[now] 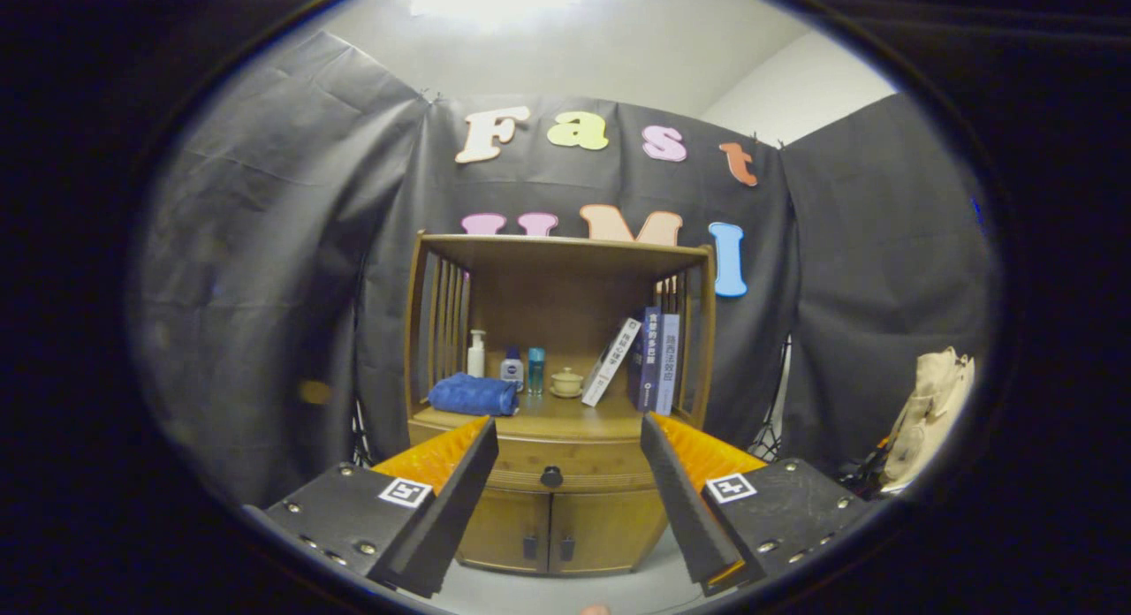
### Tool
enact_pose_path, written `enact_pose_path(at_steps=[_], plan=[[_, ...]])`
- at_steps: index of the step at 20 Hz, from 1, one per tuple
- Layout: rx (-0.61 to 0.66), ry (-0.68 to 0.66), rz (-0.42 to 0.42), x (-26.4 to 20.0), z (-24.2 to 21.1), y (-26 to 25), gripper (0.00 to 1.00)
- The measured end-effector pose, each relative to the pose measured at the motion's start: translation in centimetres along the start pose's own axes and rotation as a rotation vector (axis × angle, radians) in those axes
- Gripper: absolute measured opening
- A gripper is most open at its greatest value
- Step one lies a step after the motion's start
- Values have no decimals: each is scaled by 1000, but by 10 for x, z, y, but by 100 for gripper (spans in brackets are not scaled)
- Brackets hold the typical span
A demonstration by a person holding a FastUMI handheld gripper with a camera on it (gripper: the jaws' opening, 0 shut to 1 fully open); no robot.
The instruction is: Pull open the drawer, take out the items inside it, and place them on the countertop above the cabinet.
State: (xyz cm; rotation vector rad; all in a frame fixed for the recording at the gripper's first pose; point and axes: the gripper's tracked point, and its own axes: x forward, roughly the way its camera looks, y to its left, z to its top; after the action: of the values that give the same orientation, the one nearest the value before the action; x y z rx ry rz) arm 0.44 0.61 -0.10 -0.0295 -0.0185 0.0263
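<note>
A wooden cabinet (565,509) stands ahead against the booth wall. Its drawer (583,465) is shut, with a dark round knob (551,477) in the middle of its front. The knob lies beyond my fingers, in line with the gap between them. My gripper (568,438) is open, with nothing between its fingers, still some way back from the cabinet. The countertop (565,416) above the drawer carries several things. What is inside the drawer is hidden.
On the countertop lie a folded blue towel (474,394), a white pump bottle (476,353), two small bottles (524,368), a small lidded cup (566,383) and several books (649,360) leaning at the right. Two lower doors (555,531) are shut. A beige bag (932,403) hangs at the far right.
</note>
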Motion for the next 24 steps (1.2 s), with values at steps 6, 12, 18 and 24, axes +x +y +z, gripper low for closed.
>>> enact_pose_path(at_steps=[6,12,18,24], plan=[[-23,10,-52,28,-15,-5,97],[12,29,-87,86,-49,-11,97],[77,101,-37,149,-119,16,97],[85,161,-49,182,-180,26,98]])
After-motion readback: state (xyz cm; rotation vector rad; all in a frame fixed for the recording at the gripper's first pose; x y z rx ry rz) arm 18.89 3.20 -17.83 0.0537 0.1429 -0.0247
